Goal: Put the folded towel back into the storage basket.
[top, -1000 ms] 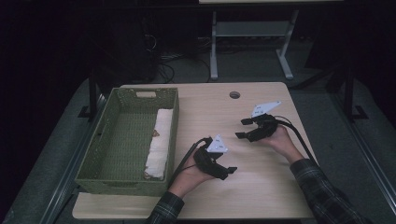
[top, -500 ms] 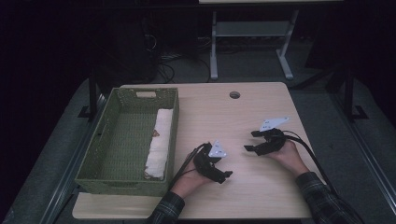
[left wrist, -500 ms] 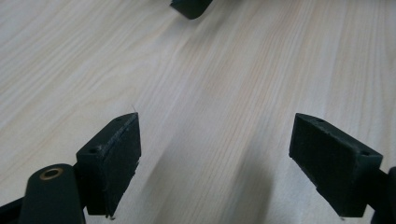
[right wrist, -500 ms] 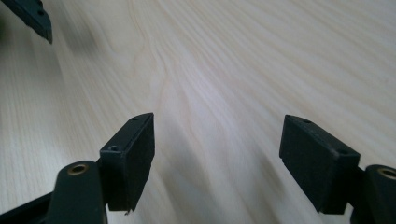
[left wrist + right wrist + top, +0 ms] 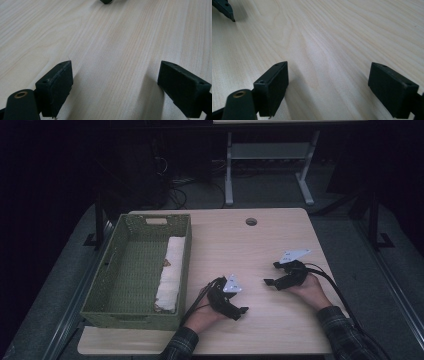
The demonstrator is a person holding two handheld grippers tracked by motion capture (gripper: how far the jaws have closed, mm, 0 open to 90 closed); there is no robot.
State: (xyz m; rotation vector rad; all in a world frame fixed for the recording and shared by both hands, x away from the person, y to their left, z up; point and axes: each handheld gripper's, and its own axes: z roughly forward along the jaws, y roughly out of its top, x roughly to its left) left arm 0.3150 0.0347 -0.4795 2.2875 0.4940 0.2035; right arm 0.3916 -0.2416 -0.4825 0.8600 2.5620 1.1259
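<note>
Both grippers rest low over the light wooden table (image 5: 280,330), each in one of the person's hands. My left gripper (image 5: 241,311) sits near the front edge, right of the basket, pointing right. In the left gripper view its jaws (image 5: 115,75) stand wide apart over bare wood. My right gripper (image 5: 271,273) lies further right and points left; its own view also has the jaws (image 5: 328,75) spread with only table between them. Both pairs of jaws have just been opening, with nothing in either.
A green woven basket (image 5: 131,316) stands on the table's left side. A folded white cloth (image 5: 170,270) lies along its right wall. A round cable hole (image 5: 251,221) is near the far edge. Cables trail from both grippers toward the person.
Both hands came down and back toward the front of the table. The right gripper moved right and nearer the person; the left sank beside the basket. Both pairs of jaws spread wider.
</note>
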